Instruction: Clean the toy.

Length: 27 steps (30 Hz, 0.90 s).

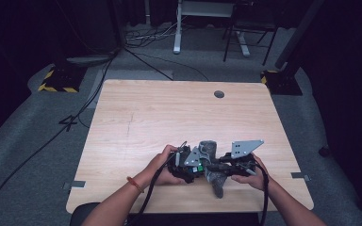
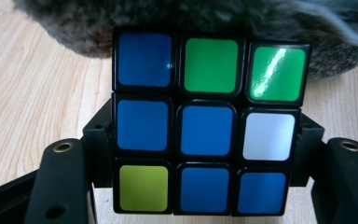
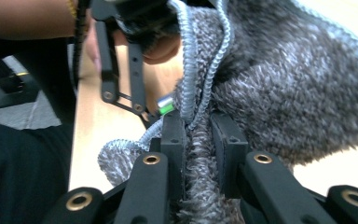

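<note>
The cube [image 2: 207, 128] shows blue, green, white and yellow-green squares on black; the sock [image 3: 279, 84] is mottled grey.

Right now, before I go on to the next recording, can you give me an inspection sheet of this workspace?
Surface: light wooden table, with a round grommet hole near its far edge.
Job's things: scrambled colour-tiled puzzle cube; fuzzy grey knitted sock right behind the cube.
Clutter: nothing seen.
Grippers: left claw clamps the cube at its sides; right claw pinches the sock's edge.
Cables: a black cable trails from each claw; more cables run across the floor.
Surroundings: grey carpet, dark backdrop, white desk leg, stand bases with yellow-black tape.
</note>
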Each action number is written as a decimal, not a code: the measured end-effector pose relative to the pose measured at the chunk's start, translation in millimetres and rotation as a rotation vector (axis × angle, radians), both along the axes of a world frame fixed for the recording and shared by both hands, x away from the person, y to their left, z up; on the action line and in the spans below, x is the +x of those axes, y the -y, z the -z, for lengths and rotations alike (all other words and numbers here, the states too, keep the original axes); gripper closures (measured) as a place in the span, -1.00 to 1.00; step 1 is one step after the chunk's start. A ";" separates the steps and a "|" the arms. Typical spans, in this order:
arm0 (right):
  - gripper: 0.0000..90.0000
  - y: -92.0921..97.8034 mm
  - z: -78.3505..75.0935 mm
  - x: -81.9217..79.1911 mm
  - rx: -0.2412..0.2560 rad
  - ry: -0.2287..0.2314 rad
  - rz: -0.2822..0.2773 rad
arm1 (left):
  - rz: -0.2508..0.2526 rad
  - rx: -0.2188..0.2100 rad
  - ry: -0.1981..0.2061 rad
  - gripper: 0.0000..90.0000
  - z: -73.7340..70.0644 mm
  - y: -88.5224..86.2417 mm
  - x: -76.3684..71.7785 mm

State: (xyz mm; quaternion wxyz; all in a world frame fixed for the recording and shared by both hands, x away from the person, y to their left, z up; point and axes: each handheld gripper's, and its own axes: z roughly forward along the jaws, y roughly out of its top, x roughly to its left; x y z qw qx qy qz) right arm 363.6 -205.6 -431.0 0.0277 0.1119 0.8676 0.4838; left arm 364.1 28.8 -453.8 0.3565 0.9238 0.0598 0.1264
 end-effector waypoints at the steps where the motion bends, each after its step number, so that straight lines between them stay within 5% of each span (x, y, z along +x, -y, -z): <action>1: 0.72 0.3 -0.3 0.1 -0.012 0.008 0.009 | -0.001 -0.008 0.004 -0.27 -1.8 -0.6 -0.2; 9: 0.72 11.0 9.1 13.2 -0.078 -0.039 0.083 | -0.017 -0.063 0.020 -0.26 -12.8 -12.2 -1.1; 17: 0.72 -3.9 -5.3 -6.3 -0.029 0.013 0.008 | -0.004 0.022 0.018 -0.26 -5.0 1.9 -3.9; 23: 0.72 -0.2 -3.9 0.0 -0.051 0.027 0.070 | -0.006 -0.023 0.029 -0.26 -14.0 -5.4 -7.7; 27: 0.72 6.9 3.1 7.8 -0.067 -0.004 0.103 | -0.007 -0.055 0.031 -0.26 -19.5 -10.4 -8.6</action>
